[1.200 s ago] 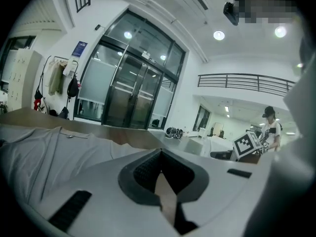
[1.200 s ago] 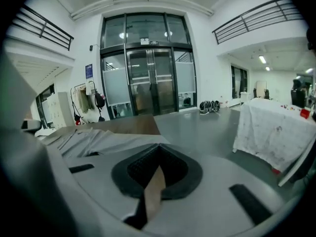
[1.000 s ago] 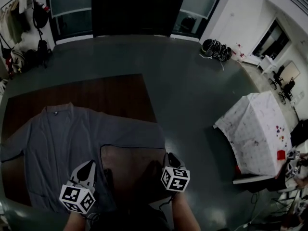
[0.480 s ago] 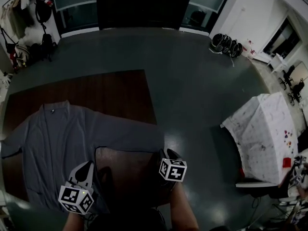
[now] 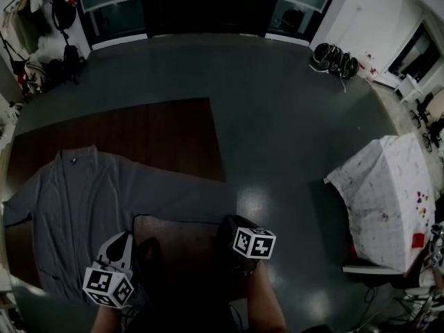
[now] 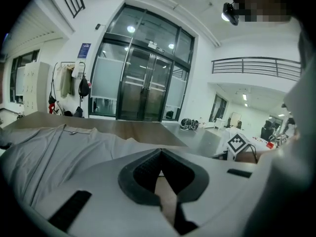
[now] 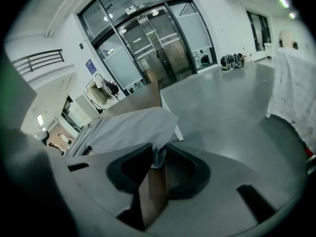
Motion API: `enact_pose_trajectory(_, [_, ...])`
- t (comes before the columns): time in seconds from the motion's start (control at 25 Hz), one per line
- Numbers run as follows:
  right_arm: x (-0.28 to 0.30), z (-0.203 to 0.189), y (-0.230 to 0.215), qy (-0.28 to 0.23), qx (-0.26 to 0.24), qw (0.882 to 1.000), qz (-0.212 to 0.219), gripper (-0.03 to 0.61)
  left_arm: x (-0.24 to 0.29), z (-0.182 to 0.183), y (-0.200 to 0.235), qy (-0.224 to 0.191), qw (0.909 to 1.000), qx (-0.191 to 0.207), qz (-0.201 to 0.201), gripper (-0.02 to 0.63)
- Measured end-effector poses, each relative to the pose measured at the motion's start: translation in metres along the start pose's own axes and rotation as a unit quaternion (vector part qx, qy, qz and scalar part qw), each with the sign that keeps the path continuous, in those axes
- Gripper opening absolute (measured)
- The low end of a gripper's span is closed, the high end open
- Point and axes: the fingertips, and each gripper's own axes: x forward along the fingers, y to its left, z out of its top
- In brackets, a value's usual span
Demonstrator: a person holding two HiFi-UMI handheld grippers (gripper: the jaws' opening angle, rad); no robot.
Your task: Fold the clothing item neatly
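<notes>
Left claw [image 5: 123, 241]: closed tight, pad against pad; we cannot tell whether any cloth is pinched in it.
Right claw [image 5: 232, 226]: jaws part-way apart, having just been closing. The sleeve end [image 7: 159, 157] pokes in between them, and we see no firm squeeze on it.
Shirt [image 5: 90, 193]: grey, spread flat on the brown bench [image 5: 159, 127]. Its body lies under and ahead of the left claw, with the collar at the far end.
Sleeve [image 5: 187, 194]: runs from the shirt's body across to the right claw and stops at its tips.
Between the claws: we see bare bench, with the sleeve along its far side.
Other sleeve [image 5: 17, 210]: well to the left of the left claw.
Covered table [image 5: 388, 193]: under a white spotted cloth, well to the right of the right claw.
Glass doors [image 5: 208, 5]: far ahead of both claws.
</notes>
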Motion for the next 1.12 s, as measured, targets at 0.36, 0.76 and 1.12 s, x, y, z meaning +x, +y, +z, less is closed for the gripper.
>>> enact_pose_trajectory(0.36, [-0.014, 0.017, 0.002, -0.002, -0.019, 0.999, -0.027, 0.014, -0.015, 0.002, 0.001, -0.012, 0.9996, -0.005, 0.027, 0.008])
enact_pose_trajectory(0.76, [-0.033, 0.048, 0.098, -0.058, -0.096, 0.993, -0.03, 0.014, -0.089, 0.006, 0.079, -0.045, 0.9971, -0.022, 0.056, 0.008])
enact_pose_trajectory(1.12, [-0.025, 0.033, 0.242, -0.099, -0.152, 0.983, -0.025, 0.014, -0.169, -0.009, 0.181, -0.069, 0.9957, 0.005, 0.062, 0.008])
